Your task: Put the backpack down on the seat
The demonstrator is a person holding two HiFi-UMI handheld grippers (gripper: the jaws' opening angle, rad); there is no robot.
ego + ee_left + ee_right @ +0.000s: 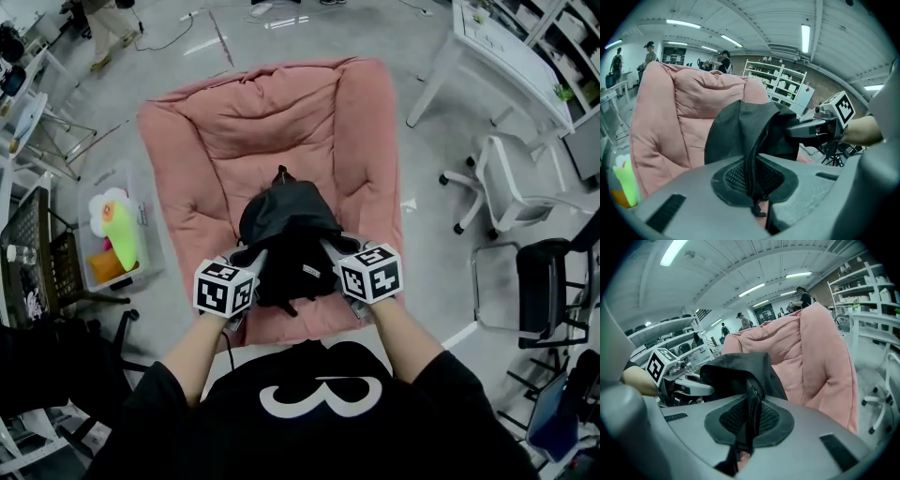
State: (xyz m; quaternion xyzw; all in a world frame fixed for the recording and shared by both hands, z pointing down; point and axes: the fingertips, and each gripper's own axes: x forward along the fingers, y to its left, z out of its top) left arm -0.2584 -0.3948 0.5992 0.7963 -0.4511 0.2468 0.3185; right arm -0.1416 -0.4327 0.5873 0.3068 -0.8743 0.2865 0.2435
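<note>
Both the left gripper (251, 261) and the right gripper (330, 248) pinch the black backpack (286, 220) low over the pink cushioned seat (281, 122); set-down and release apparently remain

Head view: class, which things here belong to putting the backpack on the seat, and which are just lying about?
Part of the job: backpack; pink seat; left gripper and right gripper, both shut on the backpack.

Just lying about: clear box of toys; white office chair; white table; black chair.
</note>
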